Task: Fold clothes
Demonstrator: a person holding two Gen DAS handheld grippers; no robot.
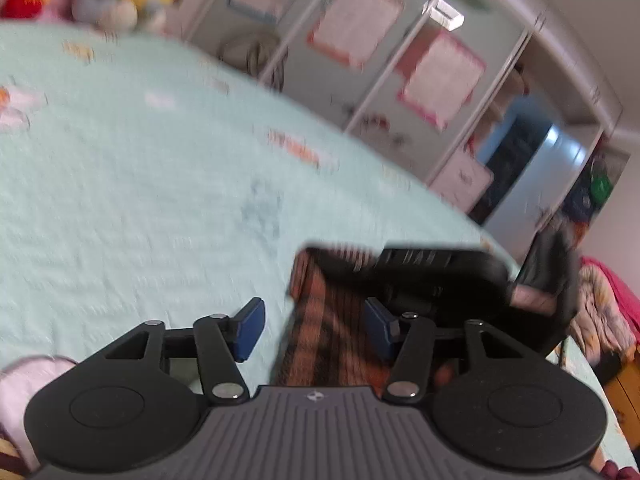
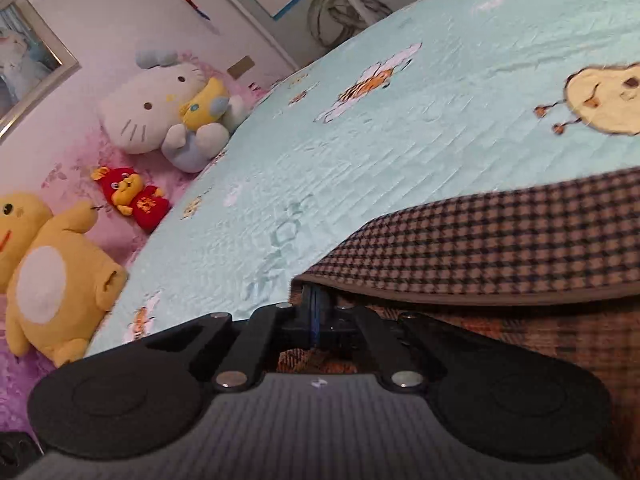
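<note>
Checked garment (image 2: pixel 500 240), brown and dark, is laid on the bed (image 2: pixel 400 140); its near corner is pinched by the right hand-held gripper (image 2: pixel 316 314), blades pressed together under the fold. Left hand-held gripper (image 1: pixel 316 326) is held spread over the cloth, nothing pinched. Plush toys (image 2: pixel 160 112) are ranged beyond; the left view is blurred.

right gripper (image 2: pixel 318 316): jaws closed together under the near corner of the brown checked garment (image 2: pixel 500 252), grip on cloth unclear | garment lay at the near right on the pale blue quilt (image 2: pixel 360 152) | far left: white cat plush (image 2: pixel 160 114), red plush (image 2: pixel 132 200), yellow plush (image 2: pixel 48 276) on pink cover (image 2: pixel 100 160)
</note>
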